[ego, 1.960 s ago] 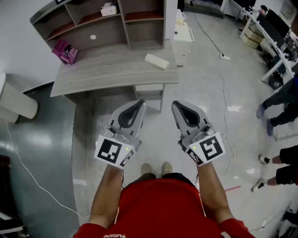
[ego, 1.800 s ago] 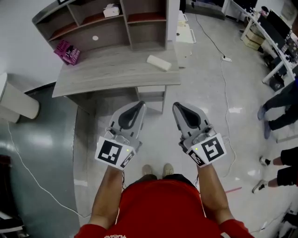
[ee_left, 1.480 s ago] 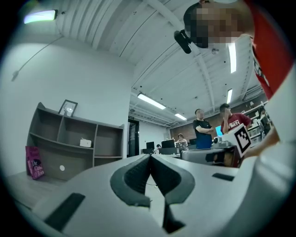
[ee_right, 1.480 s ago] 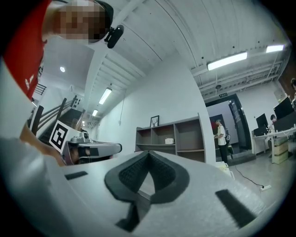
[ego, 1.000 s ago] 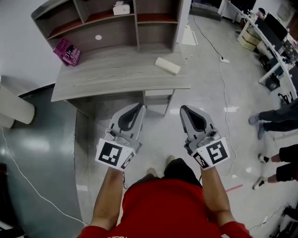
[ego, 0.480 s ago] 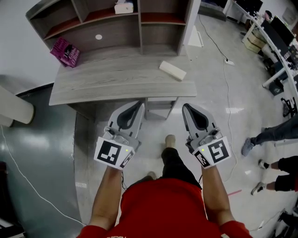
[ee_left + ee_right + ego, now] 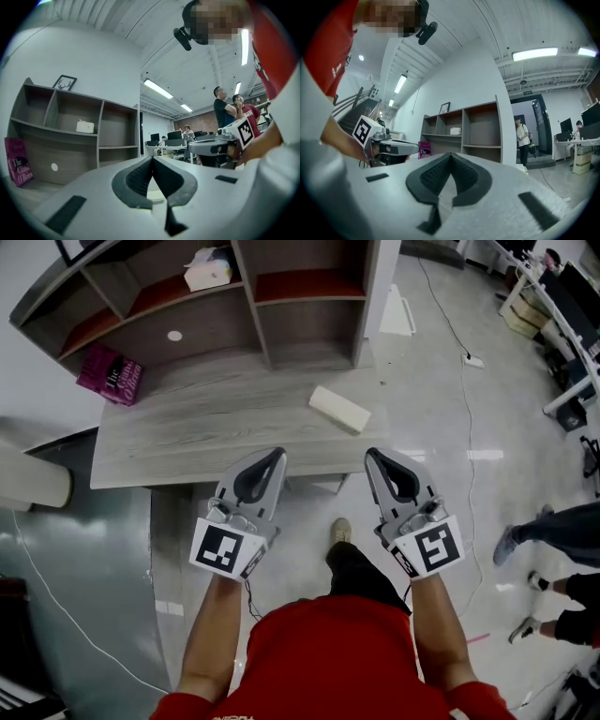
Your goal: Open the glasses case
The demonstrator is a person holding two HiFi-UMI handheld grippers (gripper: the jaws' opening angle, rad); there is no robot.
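An open office with a glossy floor. In the head view, a grey wood table backed by a shelf unit carries the cream glasses case. It lies closed and flat near the table's right end, apart from both tools, probably laid there for an easy two-handed reach. The left tool and right tool are held level and side by side over the table's near edge, forearms parallel. In the left gripper view, the jaws meet on nothing. In the right gripper view, the jaws are likewise closed and empty, aimed toward the shelves.
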